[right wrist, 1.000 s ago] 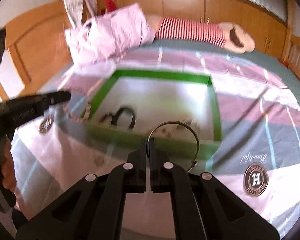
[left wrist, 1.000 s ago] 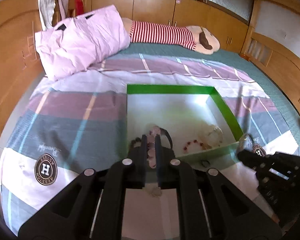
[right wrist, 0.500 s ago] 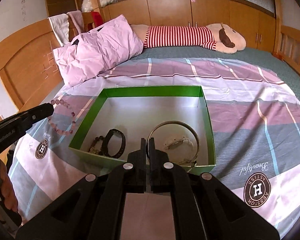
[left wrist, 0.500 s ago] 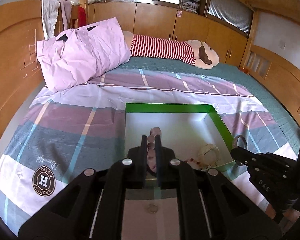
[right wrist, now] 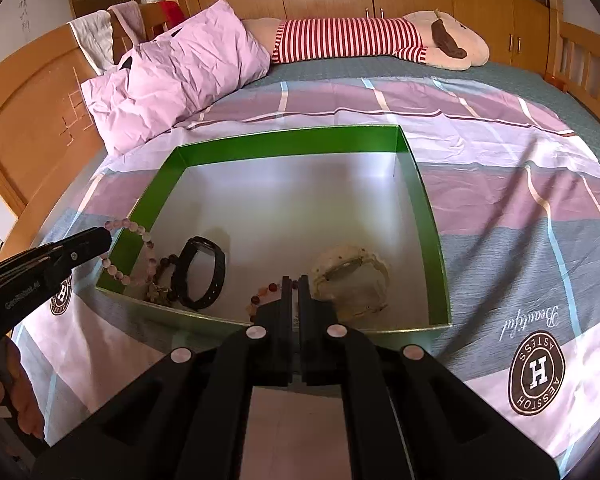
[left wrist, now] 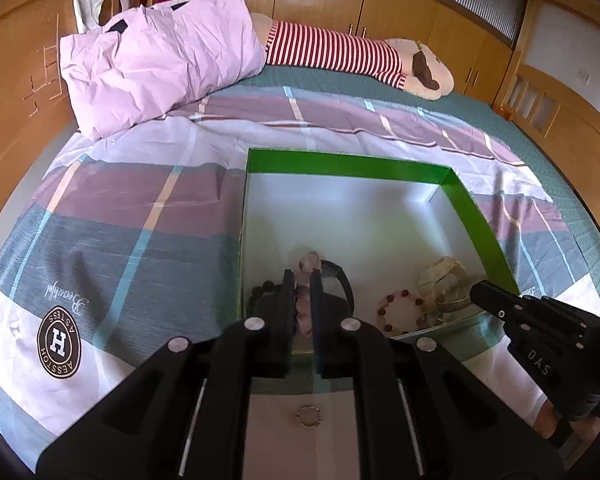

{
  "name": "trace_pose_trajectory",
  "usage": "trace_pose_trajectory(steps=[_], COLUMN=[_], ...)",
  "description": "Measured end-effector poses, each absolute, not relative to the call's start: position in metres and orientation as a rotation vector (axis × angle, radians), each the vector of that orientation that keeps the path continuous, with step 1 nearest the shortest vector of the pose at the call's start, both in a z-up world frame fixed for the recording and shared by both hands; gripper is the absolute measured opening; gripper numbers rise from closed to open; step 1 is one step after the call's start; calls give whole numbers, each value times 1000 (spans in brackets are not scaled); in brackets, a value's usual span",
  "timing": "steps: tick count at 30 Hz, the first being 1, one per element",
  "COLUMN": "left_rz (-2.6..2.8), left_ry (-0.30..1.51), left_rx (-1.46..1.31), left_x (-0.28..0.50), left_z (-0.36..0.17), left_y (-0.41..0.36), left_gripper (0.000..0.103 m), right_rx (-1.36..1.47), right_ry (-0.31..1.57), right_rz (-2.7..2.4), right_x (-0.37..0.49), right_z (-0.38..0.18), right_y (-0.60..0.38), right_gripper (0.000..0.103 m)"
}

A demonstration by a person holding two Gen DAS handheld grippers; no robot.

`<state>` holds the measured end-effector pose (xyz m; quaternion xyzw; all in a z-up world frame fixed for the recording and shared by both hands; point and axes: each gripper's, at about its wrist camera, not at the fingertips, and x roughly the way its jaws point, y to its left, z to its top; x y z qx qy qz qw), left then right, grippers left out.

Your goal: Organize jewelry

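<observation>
A green box (right wrist: 428, 216) with a white floor lies on the bed. My left gripper (left wrist: 301, 280) is shut on a pink bead bracelet (right wrist: 140, 236), held over the box's near left corner; the gripper also shows in the right wrist view (right wrist: 100, 240). In the box lie a black band (right wrist: 202, 272), a dark bead bracelet (right wrist: 164, 264), a red bead bracelet (left wrist: 398, 308) and a cream watch (right wrist: 350, 276). My right gripper (right wrist: 295, 284) is nearly closed and looks empty, low over the box's near edge; it also shows in the left wrist view (left wrist: 484, 294).
A lilac pillow (left wrist: 156, 60) and a striped plush toy (left wrist: 348, 52) lie at the head of the bed. Wooden bed frame and cupboards surround it. A small ring (left wrist: 309, 416) lies on the sheet near me.
The silver bangle has left my right gripper and is out of sight. My left gripper has carried the pink bracelet to the box's left corner. Both grippers have sunk lower.
</observation>
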<state>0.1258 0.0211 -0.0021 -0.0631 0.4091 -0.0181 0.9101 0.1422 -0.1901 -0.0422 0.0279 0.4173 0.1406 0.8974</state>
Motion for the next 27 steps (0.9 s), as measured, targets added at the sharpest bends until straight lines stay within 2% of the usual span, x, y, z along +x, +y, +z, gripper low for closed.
trace_pose_trajectory(steps=[1,3,4,5,6,14,16,19,22,25,27], left_rz=[-30,-24,-27,-27,-28,-38,-23,-15,-11,-15,-18], left_ry=[849,855,856,855,848,899,937,1044,1113,1129,1137], left_rx=[-130,-133,-135,-138,-141,-180,-190,-185,-188,-163,-147], left_x=[126,125,125,124,122,98,87,81,84,85,85], left_z=[-3,-3,-3,-2,0,11,7,-16,-36,-43,-46], left_y=[22,23,24,24,25,43,45,42,35,28,24], left_gripper=[9,17,29,37,48,51,56,57,57,66,67], right_rx=[48,62,80,92,98,89,-4,-110,-84,-123,-113], right_ry=[869,873,876,874,866,944,1020,1065,1117,1066,1047], right_rz=[284,278,285,290,294,443,480,434,366,328,326], right_x=[142,141,140,138,135,104,97,97,107,113,118], right_z=[-42,-42,-40,-38,-34,-18,-31,-58,-88,-99,-103], right_y=[-189,-190,-191,-192,-193,-190,-179,-169,-172,-167,-165], right_gripper=[7,26,39,46,46,46,46,46,46,46,46])
